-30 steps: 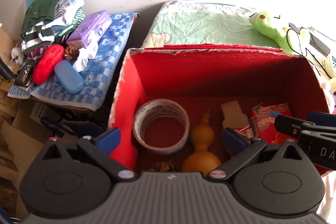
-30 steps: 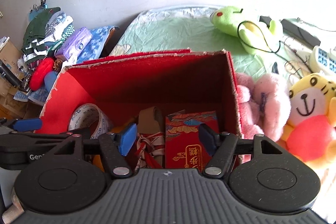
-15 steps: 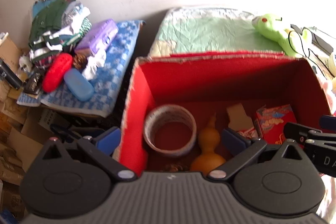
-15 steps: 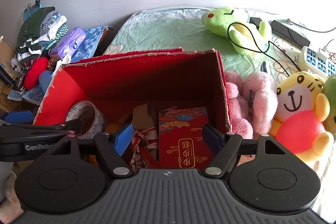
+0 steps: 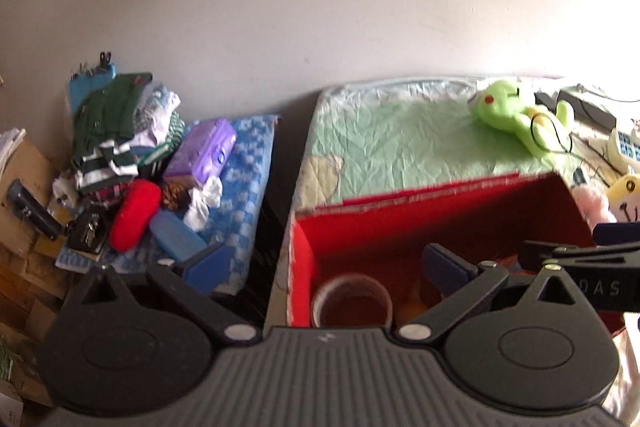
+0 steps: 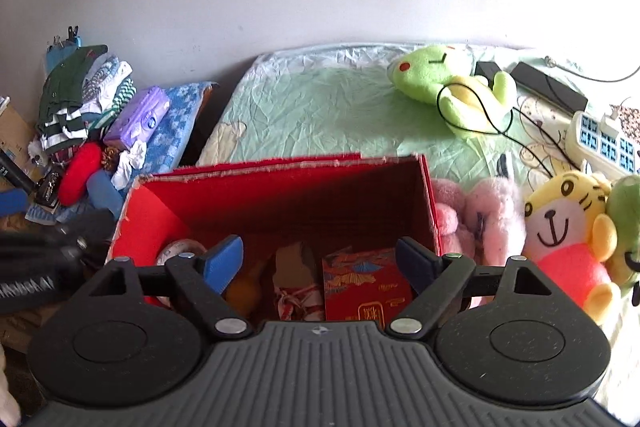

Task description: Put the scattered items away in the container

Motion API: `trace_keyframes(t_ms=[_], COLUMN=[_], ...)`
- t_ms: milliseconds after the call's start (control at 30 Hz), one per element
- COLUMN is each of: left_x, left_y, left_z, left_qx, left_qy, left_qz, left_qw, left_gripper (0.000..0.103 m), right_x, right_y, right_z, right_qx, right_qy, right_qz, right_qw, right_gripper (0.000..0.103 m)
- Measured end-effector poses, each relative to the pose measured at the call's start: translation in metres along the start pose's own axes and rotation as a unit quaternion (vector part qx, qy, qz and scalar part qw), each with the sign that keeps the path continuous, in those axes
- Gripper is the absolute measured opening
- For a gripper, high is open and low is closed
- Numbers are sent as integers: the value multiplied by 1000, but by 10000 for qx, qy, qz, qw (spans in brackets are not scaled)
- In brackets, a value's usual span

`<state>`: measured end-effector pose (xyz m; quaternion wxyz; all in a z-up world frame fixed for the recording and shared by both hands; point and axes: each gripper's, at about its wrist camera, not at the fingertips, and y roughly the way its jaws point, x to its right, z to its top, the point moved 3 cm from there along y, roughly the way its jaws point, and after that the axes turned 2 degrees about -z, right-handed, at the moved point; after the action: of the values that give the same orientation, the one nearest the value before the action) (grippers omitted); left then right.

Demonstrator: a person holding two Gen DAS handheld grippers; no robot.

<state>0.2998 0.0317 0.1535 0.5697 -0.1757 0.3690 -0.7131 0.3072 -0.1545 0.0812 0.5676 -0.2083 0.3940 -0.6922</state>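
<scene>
A red cardboard box (image 6: 280, 195) stands on the bed; it also shows in the left wrist view (image 5: 440, 211). Inside lie a tape roll (image 5: 352, 301), an orange gourd (image 6: 242, 293), a tied brown bundle (image 6: 298, 285) and a red packet (image 6: 366, 285). My left gripper (image 5: 326, 263) is open and empty, raised over the box's left wall. My right gripper (image 6: 320, 259) is open and empty above the box's near side. A green plush (image 6: 444, 83), a pink plush (image 6: 480, 219) and a yellow tiger plush (image 6: 568, 231) lie on the bed outside the box.
Left of the bed, a blue checked towel (image 5: 248, 163) carries a purple tissue pack (image 5: 204, 151), a red case (image 5: 134, 215), a blue case (image 5: 176, 237) and stacked clothes (image 5: 112, 131). A power strip (image 6: 600, 143) and black cables (image 6: 500, 115) lie at the right.
Both grippers have pulled back and up from the box, so the box contents sit lower in view. The left gripper has also shifted left, over the box's left wall.
</scene>
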Motion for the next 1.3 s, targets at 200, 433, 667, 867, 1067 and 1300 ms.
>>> trace_keyframes(t_ms=[200, 433, 667, 867, 1067, 1300], left_x=[-1, 7, 12, 16, 15, 14], left_y=[15, 25, 33, 39, 46, 50], left_z=[-37, -53, -57, -58, -62, -62], left_qx=[-345, -508, -588, -605, -712, -755], left_qy=[-378, -461, -512, -551, -571, -604], left_qz=[-288, -364, -494, -531, -496, -496], left_qw=[9983, 9970, 9957, 9952, 9946, 9941], left_gripper=[102, 102, 102, 102, 102, 102], right_x=[4, 0, -1, -1, -2, -2], right_y=[12, 20, 23, 25, 29, 26], right_z=[-15, -21, -24, -26, -29, -28], right_qx=[-305, -392, -379, -318, -446, -343], right_qy=[106, -31, -164, -267, -243, -184], right_qz=[-76, -148, -252, -415, -379, -254], right_qw=[9994, 9991, 9988, 9983, 9980, 9989], right_gripper=[86, 86, 86, 86, 86, 86])
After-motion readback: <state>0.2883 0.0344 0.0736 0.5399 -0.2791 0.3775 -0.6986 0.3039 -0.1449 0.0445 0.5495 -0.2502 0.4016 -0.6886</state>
